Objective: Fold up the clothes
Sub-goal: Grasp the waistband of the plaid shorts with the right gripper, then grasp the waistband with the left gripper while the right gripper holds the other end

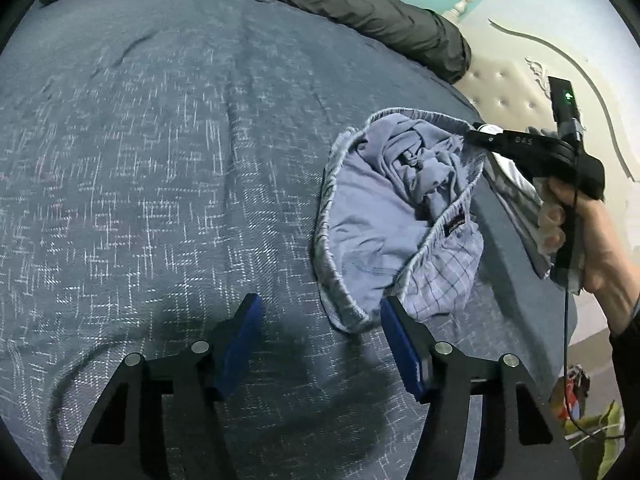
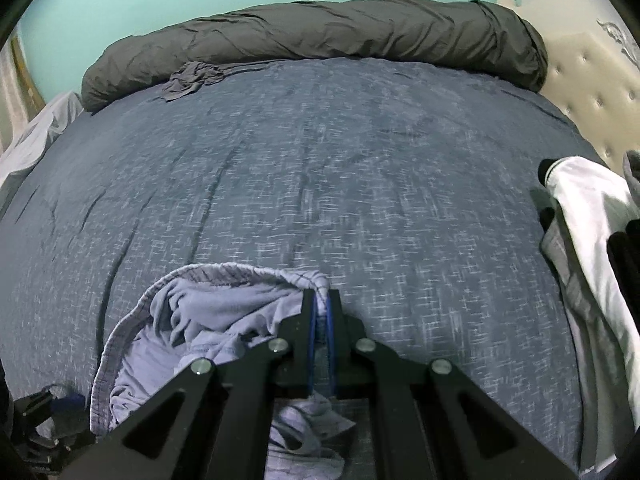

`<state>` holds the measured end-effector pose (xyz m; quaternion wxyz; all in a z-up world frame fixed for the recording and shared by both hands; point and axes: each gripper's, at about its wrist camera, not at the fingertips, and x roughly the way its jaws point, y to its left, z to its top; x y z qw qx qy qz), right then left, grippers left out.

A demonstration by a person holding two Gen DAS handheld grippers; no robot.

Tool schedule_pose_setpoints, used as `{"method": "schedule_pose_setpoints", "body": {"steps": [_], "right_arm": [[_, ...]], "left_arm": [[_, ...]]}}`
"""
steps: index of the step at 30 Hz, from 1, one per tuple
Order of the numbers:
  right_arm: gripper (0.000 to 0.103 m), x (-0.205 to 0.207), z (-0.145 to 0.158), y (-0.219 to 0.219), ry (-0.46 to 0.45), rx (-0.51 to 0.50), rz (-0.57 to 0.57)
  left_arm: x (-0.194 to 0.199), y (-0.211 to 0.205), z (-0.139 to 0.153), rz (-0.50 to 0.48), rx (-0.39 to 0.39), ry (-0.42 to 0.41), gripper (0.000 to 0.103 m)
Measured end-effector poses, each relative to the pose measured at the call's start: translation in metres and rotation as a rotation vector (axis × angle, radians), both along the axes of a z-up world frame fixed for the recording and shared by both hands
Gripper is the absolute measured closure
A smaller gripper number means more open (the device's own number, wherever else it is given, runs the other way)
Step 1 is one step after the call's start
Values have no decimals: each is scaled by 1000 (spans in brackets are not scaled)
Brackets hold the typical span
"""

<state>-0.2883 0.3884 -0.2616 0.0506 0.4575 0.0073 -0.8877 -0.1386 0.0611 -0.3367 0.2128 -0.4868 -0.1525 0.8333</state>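
A pair of light blue checked shorts (image 1: 396,220) lies crumpled and inside out on the blue bedspread (image 1: 160,160). My left gripper (image 1: 320,320) is open and empty, just above the bedspread next to the near end of the waistband. My right gripper (image 2: 322,300) is shut on the shorts' elastic waistband (image 2: 316,280); in the left wrist view it (image 1: 476,134) pinches the far side of the waistband. The shorts (image 2: 200,320) bunch to the left of the right gripper's fingers.
A rolled dark grey duvet (image 2: 320,36) lies along the far edge of the bed. A small grey garment (image 2: 192,78) lies by it. A stack of white and grey clothes (image 2: 592,240) sits at the right. A cream tufted headboard (image 1: 504,88) stands beyond.
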Motion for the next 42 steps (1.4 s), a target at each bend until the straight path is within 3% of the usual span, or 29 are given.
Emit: {"method": "schedule_pose_setpoints", "body": {"steps": [9,17,21,24,26,36,42], "right_arm": [[99,-10,-5,20,-27,0,-69],[99,-4,-10,19,-34,-14,-47],[99,-2,-9,19,-43,-19,-38],[99,3,-5,18,-42,-29,-25],[99,8,-1,17,-37,-38,-19],[99,49,63,6,35,-58,31],[99,79,121,-9,107,-82,72]], "left_arm": [[0,9,1,-53,2,17,34],[-16,14,-13,-43,-29,10,36],[-19,20,-14,-63,-47,36,75],[-23,18,-12,-62,-27,50,90],[-25,21,-8,-60,-17,68,93],[-9,-11,75,23,-32,232,95],[6,-28,157,36,-101,332,95]]}}
